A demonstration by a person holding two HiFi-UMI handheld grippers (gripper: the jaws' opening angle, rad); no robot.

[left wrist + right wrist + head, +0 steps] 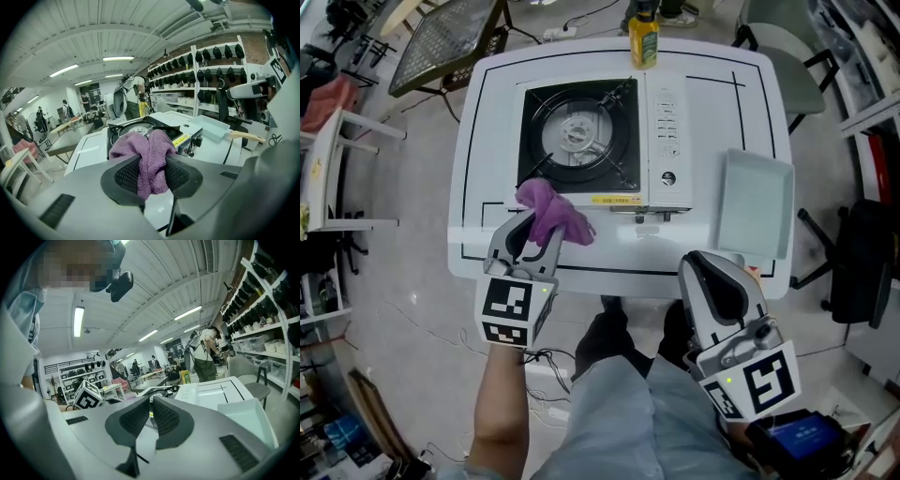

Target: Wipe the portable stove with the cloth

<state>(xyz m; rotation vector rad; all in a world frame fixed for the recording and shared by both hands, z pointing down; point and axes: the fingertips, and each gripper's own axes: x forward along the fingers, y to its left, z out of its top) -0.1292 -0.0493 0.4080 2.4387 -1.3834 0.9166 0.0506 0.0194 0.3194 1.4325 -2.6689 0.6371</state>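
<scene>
we hold the purple cloth (555, 216) clenched in our left gripper (532, 234), just at the portable stove (667, 131)'s lower left corner, mid-frame. the wiping itself looks not yet begun. next we likely press the cloth down and sweep across. our right gripper (710, 272), lower right, is closed on nothing.

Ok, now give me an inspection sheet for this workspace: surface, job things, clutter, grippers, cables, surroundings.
Surface: white table with black outline markings.
Job's things: black-and-white portable gas stove at centre; purple terry cloth bunched at its near left corner.
Clutter: yellow bottle at far edge; pale rectangular tray right of stove.
Grippers: left gripper shut on cloth; right gripper jaws together, empty, at near edge.
Cables: thin dark cable on floor under left gripper.
Surroundings: grey chair beyond table; shelving with dark items.
</scene>
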